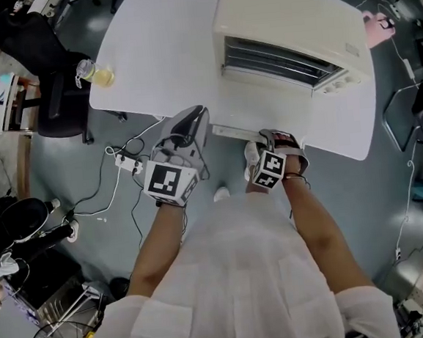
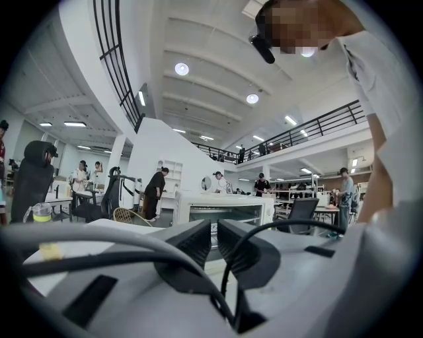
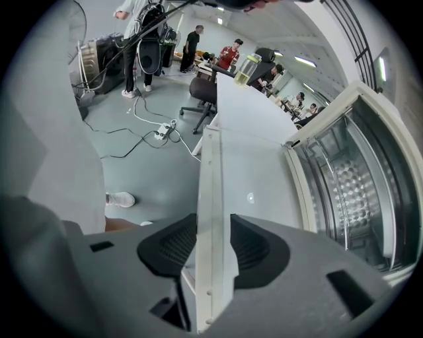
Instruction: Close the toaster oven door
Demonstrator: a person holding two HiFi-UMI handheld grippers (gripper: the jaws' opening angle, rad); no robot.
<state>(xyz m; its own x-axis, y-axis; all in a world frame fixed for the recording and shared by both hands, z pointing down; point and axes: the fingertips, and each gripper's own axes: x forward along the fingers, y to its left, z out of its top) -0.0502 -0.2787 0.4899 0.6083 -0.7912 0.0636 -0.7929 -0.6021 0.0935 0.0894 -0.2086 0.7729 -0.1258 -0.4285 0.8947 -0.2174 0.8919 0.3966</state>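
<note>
A cream toaster oven (image 1: 287,25) stands on the white table (image 1: 157,51) with its door (image 1: 236,132) dropped open toward me. In the right gripper view the door (image 3: 258,175) lies flat, its front edge running between the black pads, and the racked oven cavity (image 3: 350,178) gapes at the right. My right gripper (image 1: 269,142) (image 3: 213,247) is shut on that front edge of the door. My left gripper (image 1: 193,122) (image 2: 215,241) hangs at the table's near edge, left of the door, jaws together and holding nothing. The left gripper view faces the toaster oven (image 2: 221,210) front-on.
A jar of yellow liquid (image 1: 96,73) sits at the table's left edge. Beside it stands a black office chair (image 1: 59,104). A power strip (image 1: 126,163) and cables lie on the grey floor by my feet. People and desks fill the background.
</note>
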